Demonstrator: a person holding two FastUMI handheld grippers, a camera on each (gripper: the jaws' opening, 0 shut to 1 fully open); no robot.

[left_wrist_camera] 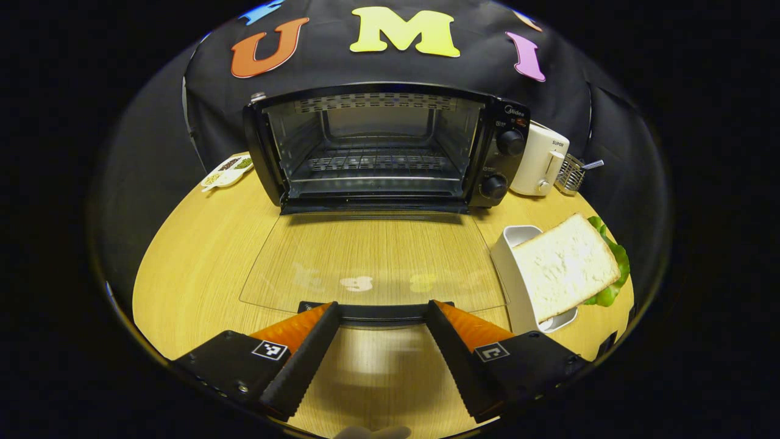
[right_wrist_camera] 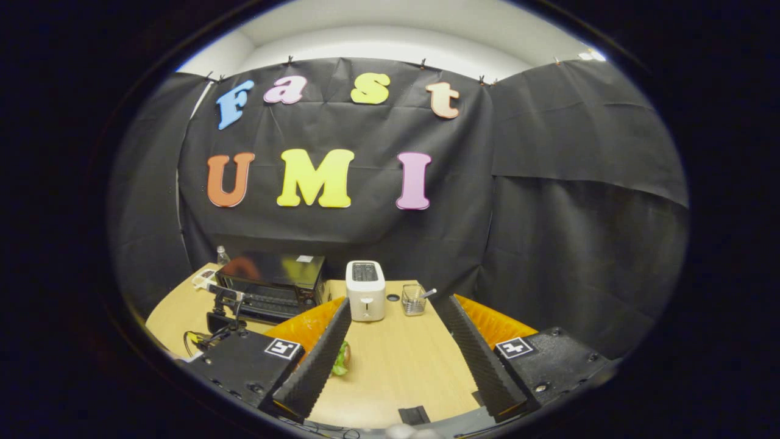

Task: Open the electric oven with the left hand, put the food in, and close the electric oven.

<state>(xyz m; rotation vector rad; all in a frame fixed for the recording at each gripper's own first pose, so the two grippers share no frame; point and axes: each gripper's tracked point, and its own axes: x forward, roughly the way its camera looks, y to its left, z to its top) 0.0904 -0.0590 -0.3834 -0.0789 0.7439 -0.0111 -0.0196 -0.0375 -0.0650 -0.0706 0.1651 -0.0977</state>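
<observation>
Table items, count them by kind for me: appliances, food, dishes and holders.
Appliances: 2, the electric oven and the white toaster.
Food: 1, the sandwich.
Dishes and holders: 3, white dish under the sandwich, wire basket, snack tray.
Total: 6

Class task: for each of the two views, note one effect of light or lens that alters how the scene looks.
Left gripper view: the oven door, lying open, mirrors pale blurred shapes from the wall, and the table edge bows from fisheye distortion. Right gripper view: the oven top gives a dull reflection, and the toaster looks small and distant.
</observation>
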